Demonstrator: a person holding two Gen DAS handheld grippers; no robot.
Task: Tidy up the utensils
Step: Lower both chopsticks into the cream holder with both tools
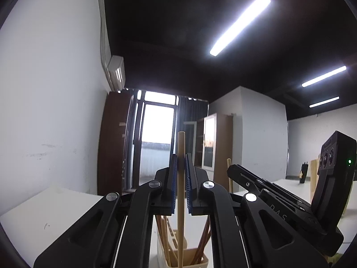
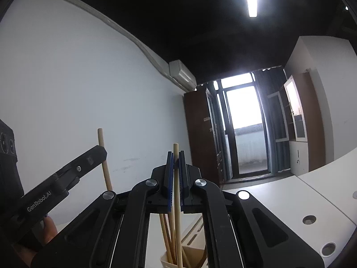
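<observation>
My left gripper (image 1: pixel 181 169) is shut on a light wooden chopstick (image 1: pixel 181 201) that stands upright, its lower end inside a cream utensil holder (image 1: pixel 204 262) holding several other chopsticks. My right gripper (image 2: pixel 176 167) is shut on a second light wooden chopstick (image 2: pixel 177 201), also upright, with its lower end in the same cream holder (image 2: pixel 194 251). The right gripper (image 1: pixel 232 170) shows in the left wrist view with its chopstick (image 1: pixel 229 176). The left gripper (image 2: pixel 101 150) shows in the right wrist view with its chopstick (image 2: pixel 104 158).
The holder stands on a white table (image 1: pixel 55 214), which also shows in the right wrist view (image 2: pixel 279 198) with round cable holes (image 2: pixel 309 219). A white wall lies to the left. Brown cabinets (image 1: pixel 113 143) and a bright glass door (image 1: pixel 156 134) are at the far end.
</observation>
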